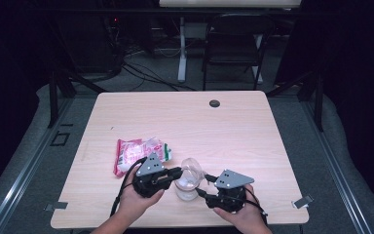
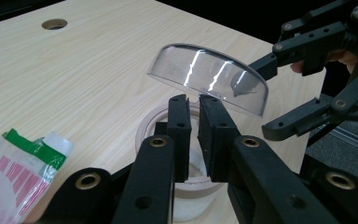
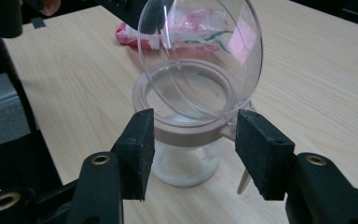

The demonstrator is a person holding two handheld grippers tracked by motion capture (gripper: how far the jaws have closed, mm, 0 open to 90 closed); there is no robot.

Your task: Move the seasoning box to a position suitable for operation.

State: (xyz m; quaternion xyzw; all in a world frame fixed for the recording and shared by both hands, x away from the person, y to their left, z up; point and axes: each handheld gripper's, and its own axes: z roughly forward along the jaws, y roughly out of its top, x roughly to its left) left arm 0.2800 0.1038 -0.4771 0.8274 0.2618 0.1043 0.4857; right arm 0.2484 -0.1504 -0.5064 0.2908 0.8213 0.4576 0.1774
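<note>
- Jar (image 3: pixel 186 154): near table edge (image 1: pixel 175 225), between both grippers; clear dome lid (image 3: pixel 200 56) tipped open.
- Left gripper (image 2: pixel 193 105): jaws clamped on the jar's rim (image 2: pixel 144 126); keep firm.
- Right gripper (image 3: pixel 193 147): jaws apart, flanking the collar; swing lid gently.

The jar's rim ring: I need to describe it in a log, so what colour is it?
Pale pinkish beige rim ring, seen best in the right gripper view.
</note>
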